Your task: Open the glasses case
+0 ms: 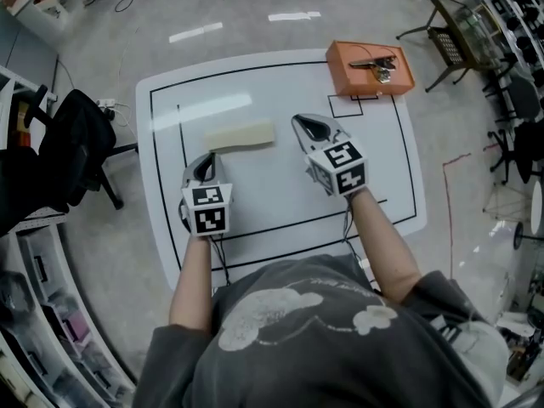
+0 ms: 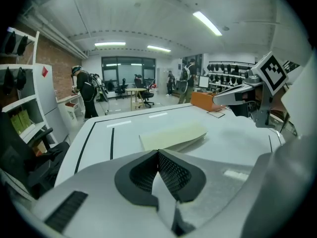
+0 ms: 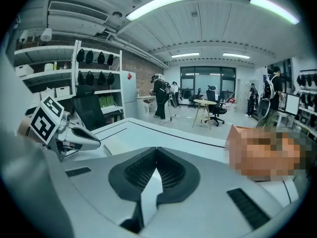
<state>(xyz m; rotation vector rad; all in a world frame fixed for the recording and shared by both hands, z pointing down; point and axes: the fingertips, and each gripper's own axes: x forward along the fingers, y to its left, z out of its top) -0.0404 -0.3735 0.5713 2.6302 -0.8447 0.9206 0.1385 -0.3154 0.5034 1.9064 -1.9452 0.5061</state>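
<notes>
A flat cream glasses case (image 1: 240, 135) lies closed on the white table (image 1: 280, 219), toward its far left. In the left gripper view the case (image 2: 173, 134) rests just beyond the jaws. My left gripper (image 1: 204, 165) hovers just short of the case's near left end; its jaws meet at the tips (image 2: 158, 152) with nothing between them. The right gripper (image 1: 308, 126) hangs to the right of the case's right end. It is also shut and empty (image 3: 157, 148). Neither gripper touches the case.
An orange box (image 1: 370, 68) with metal items on top sits at the table's far right corner. A black office chair (image 1: 76, 143) stands off the left edge, with shelving (image 1: 42, 330) at lower left. A dark chair (image 1: 455, 41) stands at the far right.
</notes>
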